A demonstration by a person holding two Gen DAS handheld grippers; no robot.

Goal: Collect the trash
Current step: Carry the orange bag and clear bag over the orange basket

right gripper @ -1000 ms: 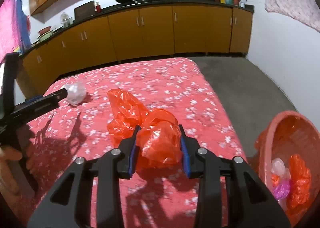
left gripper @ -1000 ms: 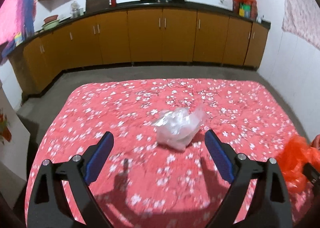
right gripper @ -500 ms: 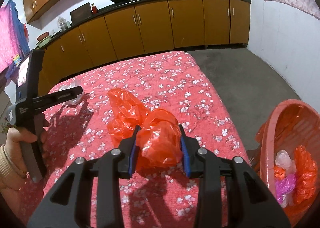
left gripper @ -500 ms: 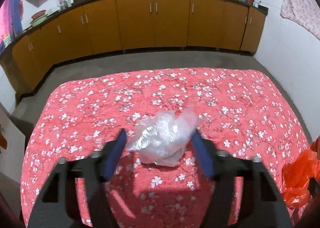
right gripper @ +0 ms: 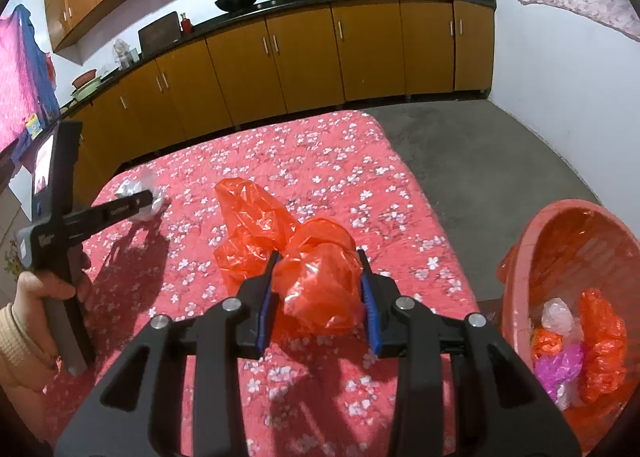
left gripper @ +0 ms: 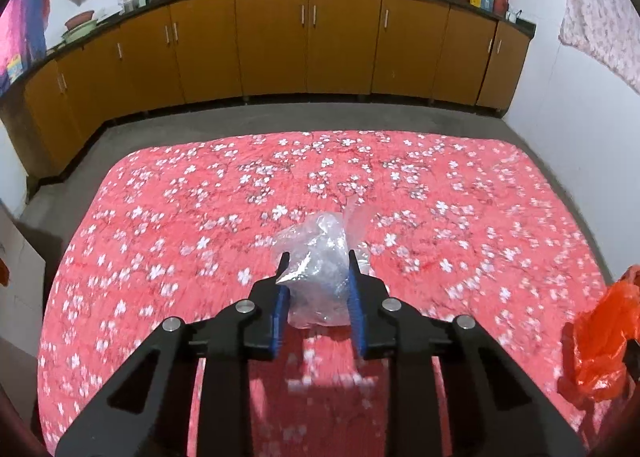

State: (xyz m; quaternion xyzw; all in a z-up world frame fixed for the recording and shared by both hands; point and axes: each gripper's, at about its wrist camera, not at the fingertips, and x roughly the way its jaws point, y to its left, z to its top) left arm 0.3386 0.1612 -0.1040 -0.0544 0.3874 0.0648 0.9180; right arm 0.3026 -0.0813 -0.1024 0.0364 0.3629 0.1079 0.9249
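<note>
My left gripper (left gripper: 316,277) is shut on a crumpled clear plastic bag (left gripper: 320,257), held over the red flowered bed cover (left gripper: 180,217). My right gripper (right gripper: 318,277) is shut on a crumpled orange plastic bag (right gripper: 316,285), which trails back onto the cover. That orange bag also shows at the right edge of the left wrist view (left gripper: 600,341). In the right wrist view the left gripper (right gripper: 140,201) and the clear bag (right gripper: 138,197) are at the far left.
A salmon plastic basket (right gripper: 560,241) stands on the floor off the bed's right edge, holding orange, pink and clear bags. Orange kitchen cabinets (left gripper: 312,45) line the far wall beyond a strip of grey floor (right gripper: 500,161).
My left gripper moved forward around the clear bag and closed on it. My right gripper kept its hold on the orange bag and rose slightly, bringing the basket further into view.
</note>
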